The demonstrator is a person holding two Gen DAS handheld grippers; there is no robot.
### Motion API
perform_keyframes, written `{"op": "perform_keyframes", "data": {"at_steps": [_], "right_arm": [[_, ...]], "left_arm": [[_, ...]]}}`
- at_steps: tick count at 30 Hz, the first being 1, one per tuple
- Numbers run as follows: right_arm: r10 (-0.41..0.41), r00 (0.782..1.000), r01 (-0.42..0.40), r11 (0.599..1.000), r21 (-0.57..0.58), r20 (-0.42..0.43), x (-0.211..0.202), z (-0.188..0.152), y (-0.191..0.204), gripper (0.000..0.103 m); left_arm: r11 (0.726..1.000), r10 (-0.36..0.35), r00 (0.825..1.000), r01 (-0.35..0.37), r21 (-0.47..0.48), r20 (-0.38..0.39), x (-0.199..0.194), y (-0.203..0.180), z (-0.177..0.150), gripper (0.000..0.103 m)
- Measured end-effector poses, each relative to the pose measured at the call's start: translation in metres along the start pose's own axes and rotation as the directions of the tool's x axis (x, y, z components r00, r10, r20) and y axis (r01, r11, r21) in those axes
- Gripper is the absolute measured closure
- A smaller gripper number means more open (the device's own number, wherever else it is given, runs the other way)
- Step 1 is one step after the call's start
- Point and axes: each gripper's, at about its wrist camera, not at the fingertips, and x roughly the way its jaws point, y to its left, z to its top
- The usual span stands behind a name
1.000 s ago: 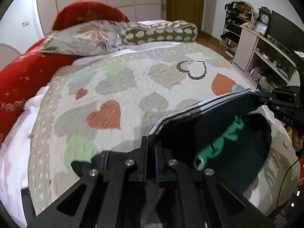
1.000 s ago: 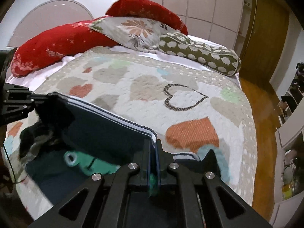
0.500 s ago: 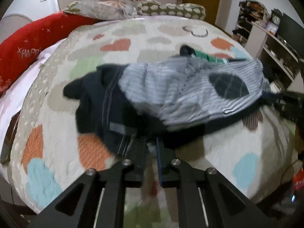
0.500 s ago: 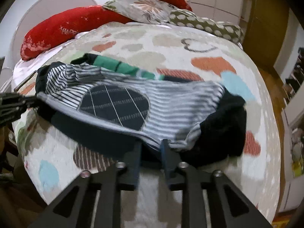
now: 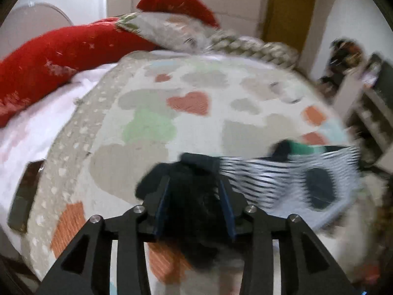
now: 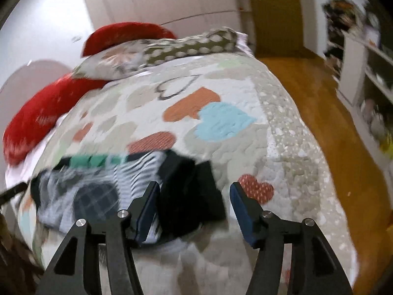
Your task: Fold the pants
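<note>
The dark navy pants (image 5: 270, 184) lie crumpled on the heart-patterned quilt (image 5: 147, 127) near the bed's near edge, with a striped grey-and-white lining and a green band showing. My left gripper (image 5: 194, 196) hovers over their dark left end. Its jaws are opening, and loose dark cloth lies between them without being pinched. In the right wrist view the pants (image 6: 98, 191) stretch off to the left. My right gripper (image 6: 195, 201) is above their dark right end (image 6: 189, 191), its jaws opening wide with the cloth slack between them.
Red pillows (image 5: 61, 56), a floral pillow (image 5: 172, 32) and a dotted bolster (image 6: 196, 44) lie at the head of the bed. A dark flat object (image 5: 22, 196) sits at the bed's left edge. A wooden floor (image 6: 331, 113) and white shelves (image 6: 363, 73) are to the right.
A second ago both grippers held the pants up by their edge, shut on it. The pants have since come down onto the quilt, and both pairs of jaws have opened and let go.
</note>
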Motion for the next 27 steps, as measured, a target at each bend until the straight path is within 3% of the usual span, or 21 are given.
{"op": "perform_keyframes", "data": {"at_steps": [4,5,6,8,12,15,18,19,22,23,25,27], "right_arm": [[0.033,0.998,-0.033,0.999,0.003,-0.062,0.027,-0.001,0.012,0.041],[0.05,0.996,-0.051,0.999,-0.008,-0.075,0.029,-0.002,0.016,0.069],[0.058,0.994,-0.061,0.998,-0.031,-0.098,0.029,-0.003,0.023,0.089],[0.033,0.995,-0.037,0.998,-0.045,-0.091,0.021,0.0,0.022,0.09],[0.004,0.999,-0.003,1.0,0.03,-0.039,0.0,0.004,-0.003,0.091],[-0.03,0.998,0.035,0.996,0.08,-0.063,0.005,-0.002,-0.021,0.09],[-0.094,0.99,0.104,0.989,0.103,-0.103,0.016,-0.012,-0.03,0.063],[-0.102,0.991,0.112,0.988,0.11,-0.09,0.012,-0.012,-0.033,0.053],[-0.106,0.994,0.109,0.985,0.137,-0.031,-0.013,-0.01,-0.035,0.051],[-0.152,0.988,0.15,0.98,0.132,0.004,-0.026,-0.009,-0.033,0.051],[-0.23,0.97,0.221,0.969,0.108,0.083,-0.05,-0.005,-0.023,0.051],[-0.181,0.973,0.169,0.981,0.092,0.142,-0.066,0.002,-0.003,0.051]], "left_arm": [[0.997,0.074,0.996,-0.073,0.01,-0.053,0.03,0.0,-0.016,0.063],[0.996,0.086,0.995,-0.086,0.004,-0.041,0.028,0.001,-0.018,0.057],[0.995,0.097,0.995,-0.098,-0.005,-0.038,0.026,0.001,-0.02,0.053],[0.996,0.081,0.996,-0.082,-0.024,-0.047,0.022,0.006,-0.021,0.052],[0.995,0.054,0.996,-0.059,-0.075,-0.066,0.026,0.011,-0.028,0.031],[0.992,0.052,0.996,-0.059,-0.115,-0.067,0.032,0.011,-0.036,0.028],[0.993,0.038,0.996,-0.046,-0.11,-0.077,0.024,0.013,-0.038,0.028],[0.993,0.02,0.996,-0.03,-0.114,-0.088,0.018,0.016,-0.038,0.028],[0.985,-0.052,0.996,0.039,-0.17,-0.073,-0.013,0.026,-0.037,0.028],[0.983,-0.066,0.997,0.057,-0.173,-0.046,-0.024,0.026,-0.034,0.028],[0.987,-0.049,0.999,0.051,-0.152,0.018,-0.04,0.021,-0.025,0.028],[0.992,-0.021,0.999,0.026,-0.121,0.039,-0.038,0.013,-0.017,0.028]]}}
